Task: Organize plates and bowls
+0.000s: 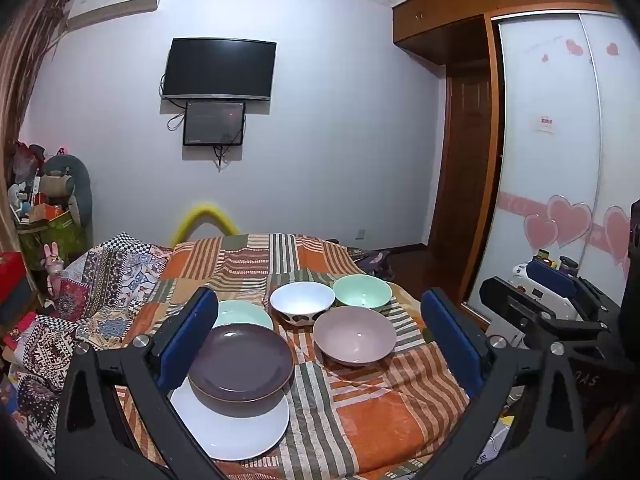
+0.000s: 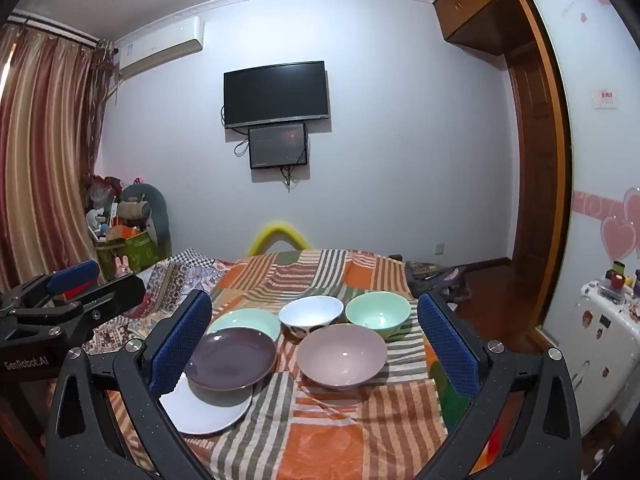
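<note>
Both tools hang above the near edge of the striped bedspread point(image 1: 360, 420), neither touching any dish: the left gripper point(image 1: 320, 340) has its blue pads spread as wide as they go with nothing between them, and the right gripper point(image 2: 316, 344) is equally wide and empty. The crockery sits in 2 loose groups. On the left, the dark purple plate point(image 1: 240, 360) rests partly on the white plate point(image 1: 236, 428), with the mint plate point(image 1: 244, 312) just behind and overlapping it. On the right, 3 bowls sit close together: the pink bowl point(image 1: 354, 334) nearest, the white bowl point(image 1: 302, 300) with dark patches behind it, and the mint bowl point(image 1: 362, 290) beside that. Nothing looks sorted yet, so the step in hand is probably a first pickup. To do it well, each tool should likely take a dish by its rim, 1 pad inside and 1 outside, rather than try to span a whole bowl. The soft bedding gives little support, so pressing down may tip a dish. The purple plate looks the easiest start, since it lies on top with its near rim clear. Stacking plates largest at the bottom and nesting bowls separately should keep both piles stable.
</note>
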Motion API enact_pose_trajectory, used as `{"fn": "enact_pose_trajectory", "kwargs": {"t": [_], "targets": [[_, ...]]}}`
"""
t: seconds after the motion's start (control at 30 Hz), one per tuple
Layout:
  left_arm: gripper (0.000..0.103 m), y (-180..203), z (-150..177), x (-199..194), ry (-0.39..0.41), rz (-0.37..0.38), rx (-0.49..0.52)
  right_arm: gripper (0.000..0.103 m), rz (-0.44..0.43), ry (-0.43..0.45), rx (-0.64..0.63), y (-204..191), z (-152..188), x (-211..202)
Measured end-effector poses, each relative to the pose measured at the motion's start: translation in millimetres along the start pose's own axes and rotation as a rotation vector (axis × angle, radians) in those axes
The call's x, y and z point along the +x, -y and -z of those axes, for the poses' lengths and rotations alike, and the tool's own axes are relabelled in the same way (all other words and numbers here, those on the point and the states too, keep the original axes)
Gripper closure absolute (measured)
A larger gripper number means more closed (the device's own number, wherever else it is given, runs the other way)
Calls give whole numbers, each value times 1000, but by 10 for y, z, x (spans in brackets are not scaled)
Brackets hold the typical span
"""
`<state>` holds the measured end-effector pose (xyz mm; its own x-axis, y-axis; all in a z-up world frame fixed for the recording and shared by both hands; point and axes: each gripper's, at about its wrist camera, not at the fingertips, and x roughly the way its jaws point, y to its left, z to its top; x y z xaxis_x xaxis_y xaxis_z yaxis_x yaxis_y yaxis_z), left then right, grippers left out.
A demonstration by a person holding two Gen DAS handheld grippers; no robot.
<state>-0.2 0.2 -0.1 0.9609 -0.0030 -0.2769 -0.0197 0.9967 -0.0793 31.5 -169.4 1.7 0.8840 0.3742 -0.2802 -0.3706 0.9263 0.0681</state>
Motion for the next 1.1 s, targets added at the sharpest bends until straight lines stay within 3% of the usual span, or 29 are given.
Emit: {"fn": "enact_pose_trajectory", "kwargs": {"t": [0.3, 1.1], "targets": [[0, 198, 28, 74, 11, -29, 18, 1, -5, -6, 17, -1, -15, 28], [0, 47, 27, 48, -3, -16, 0, 1, -1, 6, 8, 36, -31, -45]]}}
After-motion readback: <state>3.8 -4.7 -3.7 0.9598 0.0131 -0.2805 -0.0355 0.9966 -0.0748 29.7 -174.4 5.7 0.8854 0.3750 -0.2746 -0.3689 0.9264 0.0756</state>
